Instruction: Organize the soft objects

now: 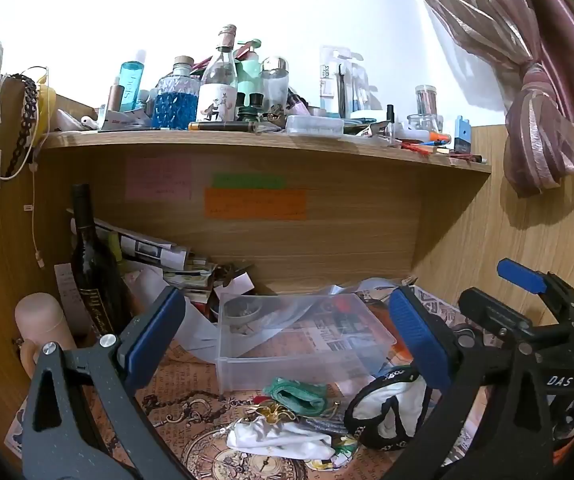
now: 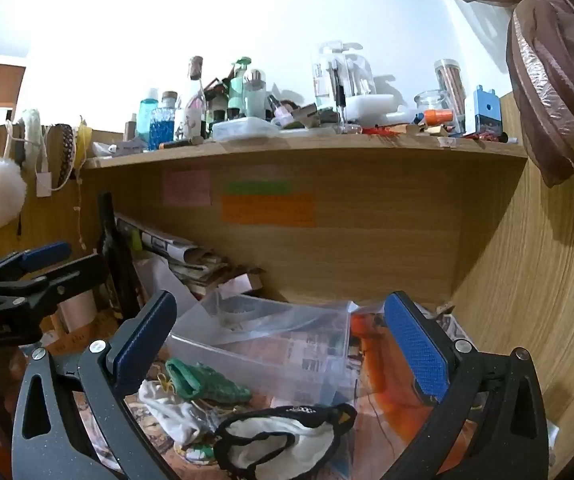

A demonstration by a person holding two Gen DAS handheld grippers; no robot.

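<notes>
A: From the left wrist, what lies ahead?

B: The left gripper (image 1: 287, 338) stands spread wide with nothing between its blue pads. Between them, farther back, sits a clear rectangular plastic bin (image 1: 307, 364) on a desk mat printed with clocks and newsprint (image 1: 191, 420). Near the camera lies a heap of soft things: a crumpled green knit cloth (image 1: 301, 394), a small white drawstring pouch (image 1: 283, 438) just nearer, and to their right a white fabric piece with black trim (image 1: 387, 408).

A: Are they inside the bin?

B: No, all three lie on the mat in front of its near wall. The right gripper (image 1: 527, 296) shows at the right edge, its black frame above the white and black piece; I cannot tell from here whether they touch.

A: Anything behind?

B: A dark wine bottle (image 1: 91, 264) stands at far left, and a wooden shelf (image 1: 267, 142) above is crowded with bottles.

A: And the right wrist view?

B: The right gripper (image 2: 279, 348) is likewise released, pads far apart and empty. The white fabric piece with black trim (image 2: 283, 436) lies nearest, between the fingers. The green knit cloth (image 2: 203, 384) lies to its left, beside the clear bin (image 2: 271, 356). The white pouch (image 2: 167, 408) is crumpled at near left. The left gripper (image 2: 27, 268) is visible at the left edge.
</notes>
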